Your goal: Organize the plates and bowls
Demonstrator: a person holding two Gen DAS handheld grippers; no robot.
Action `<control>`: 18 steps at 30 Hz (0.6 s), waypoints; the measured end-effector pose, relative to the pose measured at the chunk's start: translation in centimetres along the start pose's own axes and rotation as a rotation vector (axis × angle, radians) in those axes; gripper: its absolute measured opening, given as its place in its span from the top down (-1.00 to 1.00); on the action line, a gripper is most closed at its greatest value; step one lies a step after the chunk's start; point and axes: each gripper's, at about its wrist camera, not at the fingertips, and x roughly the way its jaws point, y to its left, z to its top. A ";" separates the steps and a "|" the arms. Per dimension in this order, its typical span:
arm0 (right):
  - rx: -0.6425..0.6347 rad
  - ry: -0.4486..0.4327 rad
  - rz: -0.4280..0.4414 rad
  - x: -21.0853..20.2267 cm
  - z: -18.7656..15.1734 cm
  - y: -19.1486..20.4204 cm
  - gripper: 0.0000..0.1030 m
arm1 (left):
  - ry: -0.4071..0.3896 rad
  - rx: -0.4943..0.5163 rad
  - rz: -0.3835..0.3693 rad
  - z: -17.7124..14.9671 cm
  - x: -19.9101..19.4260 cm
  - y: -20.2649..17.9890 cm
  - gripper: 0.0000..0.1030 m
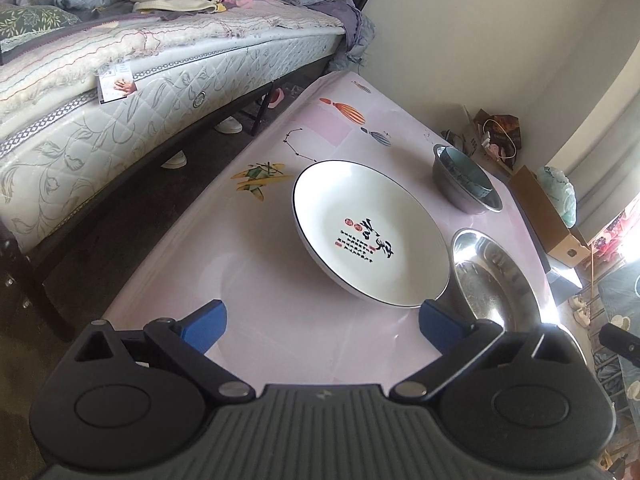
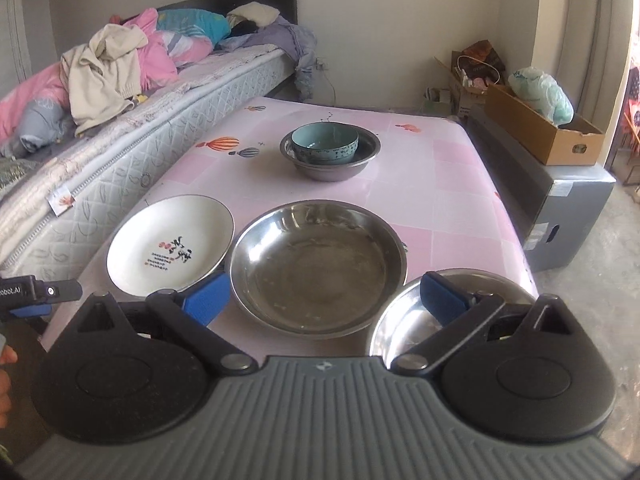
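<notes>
Hovering over the near edge of a pink patterned tablecloth-covered table (image 2: 440,168), the right gripper (image 2: 324,300) is shown with its blue-padded jaws spread as wide as they go and nothing held between them. A large shallow stainless-steel plate (image 2: 316,268) is framed between its fingers, while a smaller shiny steel bowl (image 2: 404,320) lies just under the right-hand finger. The left gripper (image 1: 320,324) is likewise seen wide open and empty, aimed at a white ceramic plate with a dark rim and printed calligraphy (image 1: 368,232), whose near rim sits just ahead of the fingertips. Farther back, a teal ceramic bowl (image 2: 324,144) is already nested inside a grey metal bowl (image 2: 332,164). A bed piled with clothes (image 2: 120,64) is seen to the left and a cardboard box (image 2: 540,128) to the right.

The bowls appear partly sorted; the flat pieces are judged still to be stacked. An approach is in hand, not a grasp. A rim would next have to be straddled by one pair of jaws, closed on firmly, and the plate lifted level onto its neighbour.
</notes>
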 end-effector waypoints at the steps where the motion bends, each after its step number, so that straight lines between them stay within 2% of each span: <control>1: -0.013 0.001 -0.009 -0.2 -0.3 0.2 -0.97 | -0.001 0.002 -0.002 -0.4 -0.1 0.0 -0.99; 5: -0.032 -0.014 -0.049 -1.1 -1.3 0.5 -0.97 | 0.001 0.023 -0.008 -1.5 -0.2 -0.6 -0.99; 10: 0.018 -0.045 -0.055 -1.9 -2.9 -0.7 -0.97 | 0.007 0.053 -0.036 -3.1 -0.4 -1.3 -0.99; 12: 0.052 -0.045 -0.018 -1.9 -3.7 -1.2 -0.97 | 0.025 0.040 -0.058 -3.7 -0.1 -1.0 -1.00; 15: 0.112 -0.027 0.083 -1.2 -5.4 -1.6 -0.97 | 0.061 -0.013 -0.086 -4.5 0.5 -0.2 -0.99; 18: 0.181 0.022 0.139 0.2 -6.8 -1.6 -0.97 | 0.027 -0.015 -0.079 -4.9 0.1 0.4 -0.99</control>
